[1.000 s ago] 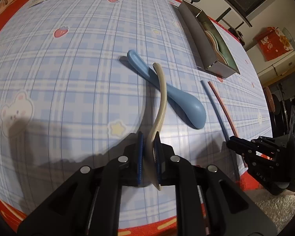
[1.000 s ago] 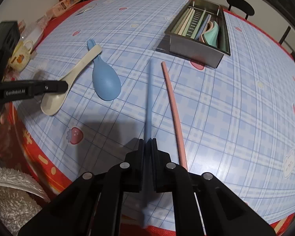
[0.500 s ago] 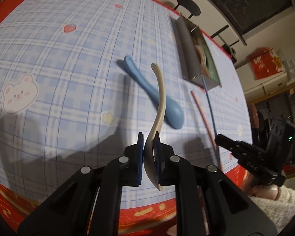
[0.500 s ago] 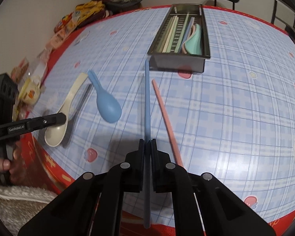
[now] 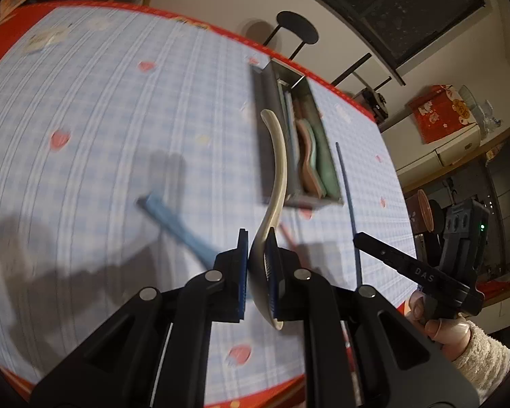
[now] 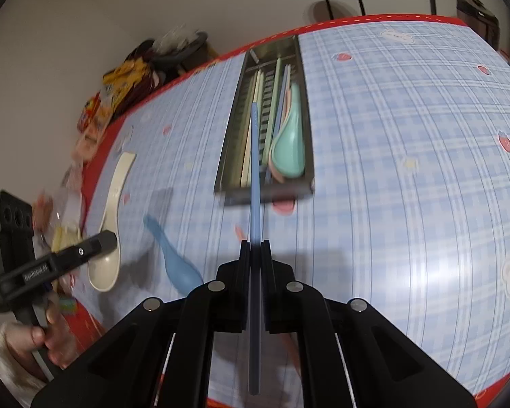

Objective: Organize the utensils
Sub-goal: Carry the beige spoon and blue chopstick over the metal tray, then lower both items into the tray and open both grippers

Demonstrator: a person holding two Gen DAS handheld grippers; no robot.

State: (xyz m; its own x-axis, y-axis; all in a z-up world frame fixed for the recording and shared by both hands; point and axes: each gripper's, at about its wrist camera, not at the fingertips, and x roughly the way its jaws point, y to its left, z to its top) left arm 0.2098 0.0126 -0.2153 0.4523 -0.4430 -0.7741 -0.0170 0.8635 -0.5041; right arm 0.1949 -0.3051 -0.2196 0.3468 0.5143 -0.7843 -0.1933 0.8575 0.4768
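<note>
Left wrist view: the left gripper (image 5: pixel 258 265) is clenching its jaws on the bowl of a cream soup spoon (image 5: pixel 278 156), with the handle arching up and away toward the metal utensil tray (image 5: pixel 268 102) that is sitting near the far edge of the desk (image 5: pixel 102 119). The spoon is hanging clear of the checked cloth. A blue soup spoon (image 5: pixel 183 229) is lying on the desk nearer the front edge, blurred, and the end of a pink chopstick (image 5: pixel 287 236) is showing just beside the jaws. At the right, the right gripper (image 5: pixel 358 238) is carrying a blue chopstick (image 5: pixel 346 197) that is pointing toward the tray's near end.

Right wrist view: the right gripper (image 6: pixel 255 248) is pinching the blue chopstick (image 6: pixel 254 156) tight, its far tip lying in line with the tray's (image 6: pixel 234 136) left compartment, where pale chopsticks are already lying; a mint spoon (image 6: pixel 287 149) and a pink one are nesting in the right compartment. The left gripper (image 6: pixel 107 238) is holding the cream soup spoon (image 6: pixel 114 210) near the left edge of the desk, and the blue soup spoon (image 6: pixel 178 261) is resting between the two grippers.

The step in hand appears to be carrying both pieces to the tray. To do it well, each piece should be kept parallel to the dividers, with the chopstick going in on the left, tip first, and the spoon on the right, bowl aligned with those already there. Lowering one hand at a time should be helping to avoid a clash above the narrow tray.
</note>
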